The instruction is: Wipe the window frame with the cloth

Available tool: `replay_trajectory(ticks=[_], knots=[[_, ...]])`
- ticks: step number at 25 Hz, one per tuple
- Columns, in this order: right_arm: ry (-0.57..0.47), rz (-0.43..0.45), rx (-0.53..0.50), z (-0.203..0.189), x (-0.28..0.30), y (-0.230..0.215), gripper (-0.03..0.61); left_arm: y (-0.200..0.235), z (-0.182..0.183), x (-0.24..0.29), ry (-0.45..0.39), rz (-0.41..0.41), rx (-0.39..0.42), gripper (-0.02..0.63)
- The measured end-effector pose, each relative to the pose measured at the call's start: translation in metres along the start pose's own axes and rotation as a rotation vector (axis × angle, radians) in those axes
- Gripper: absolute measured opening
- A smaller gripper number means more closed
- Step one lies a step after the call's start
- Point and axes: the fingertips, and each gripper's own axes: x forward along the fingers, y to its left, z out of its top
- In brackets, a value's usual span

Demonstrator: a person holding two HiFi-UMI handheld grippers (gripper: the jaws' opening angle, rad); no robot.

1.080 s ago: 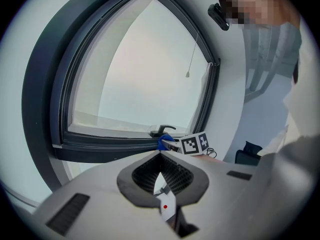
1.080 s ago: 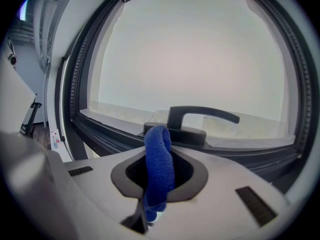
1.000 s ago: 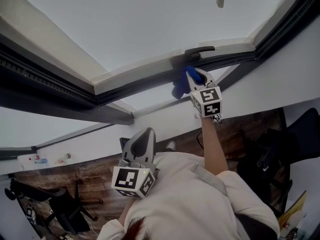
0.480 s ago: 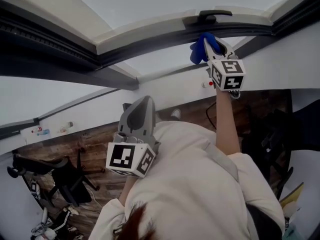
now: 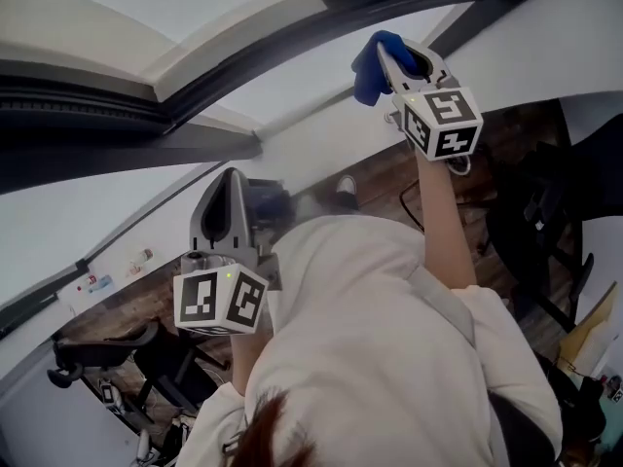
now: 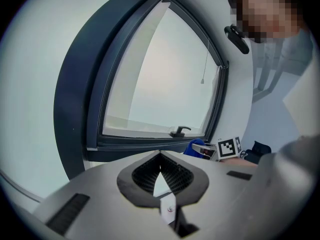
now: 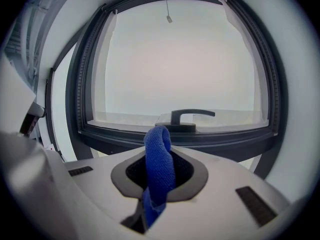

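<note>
The right gripper was raised on an outstretched arm, its jaws clamped on a blue cloth. In the right gripper view the cloth stood up out of the pinch of the gripper as a folded loop, with a short tail hanging below. It sat directly under the dark handle on the lower rail of the window frame — close to it, though I could not tell whether the fabric touched the rail.

The left gripper was held lower, near the person's chest, well apart from the other. In the left gripper view its jaws were pressed together with nothing between them, pointed at the same window frame and its handle. The right gripper showed there too, just below the rail.

The glass was a flat pale grey. Below were a wooden floor and a black office chair.
</note>
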Motion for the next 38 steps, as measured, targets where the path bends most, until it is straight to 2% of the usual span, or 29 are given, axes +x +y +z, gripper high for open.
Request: replay_trajectory(ticks=[6,11,23,28,38], knots=[[0.006,-0.011,-0.007,0.004,-0.005,0.039,0.044,0.009,0.005,-0.013,0.016,-0.082,0.02,0.006],[0.0,-0.002,-0.019,0.011,-0.007,0.076,0.044,0.024,0.002,-0.031,0.029,-0.116,0.027,0.005],[-0.032,0.118,-0.097,0.041,0.022,0.189,0.044,0.046,-0.003,-0.079,0.025,-0.184,0.046,0.005],[-0.023,0.214,-0.127,0.043,0.051,0.245,0.046,0.061,-0.006,-0.094,0.027,-0.168,0.04,0.005],[0.023,0.405,-0.233,0.041,0.093,0.335,0.044,0.106,-0.001,-0.124,-0.026,-0.015,-0.026,0.005]])
